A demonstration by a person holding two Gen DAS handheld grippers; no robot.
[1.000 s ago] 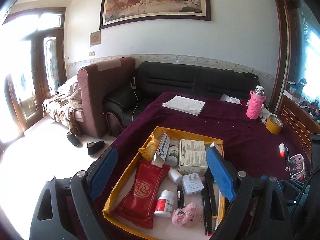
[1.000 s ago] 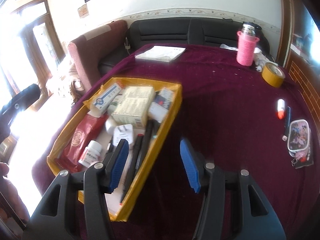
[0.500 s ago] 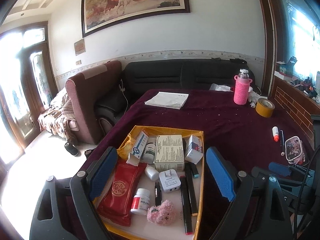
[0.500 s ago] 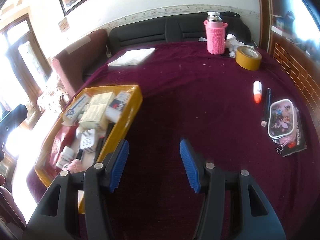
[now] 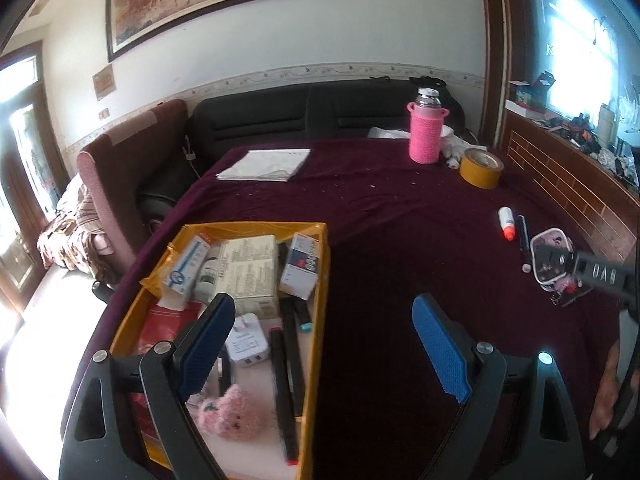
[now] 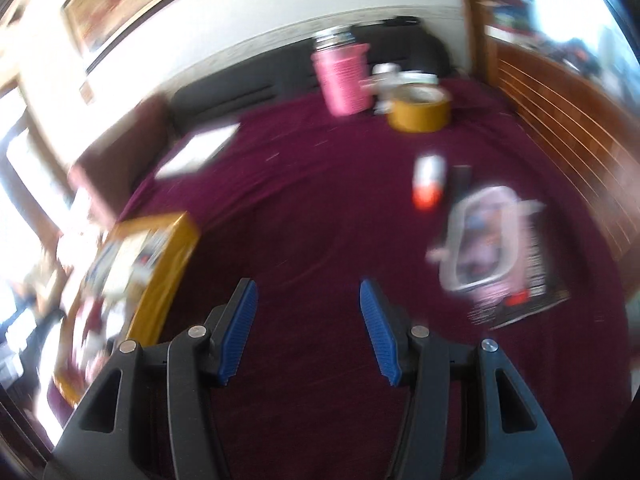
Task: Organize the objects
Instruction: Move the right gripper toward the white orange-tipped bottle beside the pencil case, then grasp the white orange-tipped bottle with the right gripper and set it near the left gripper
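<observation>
- Sitting at the tabletop's [image 5: 384, 216] left edge, the yellow tray [image 5: 320, 300] held boxes, pens, a white charger [image 5: 246, 346] and a pink plush [image 5: 228, 418].
- Left gripper [image 5: 320, 360] gaped wide, empty, over the tray's right rim.
- Right gripper [image 6: 308, 332] hung partly open, empty, above bare cloth.

A yellow tray [image 5: 320, 264] packed with boxes, pens and a pink plush [image 5: 230, 418] is seen at the table's left; a red-capped tube [image 5: 506, 223] and pouch [image 6: 482, 240] lie right.
</observation>
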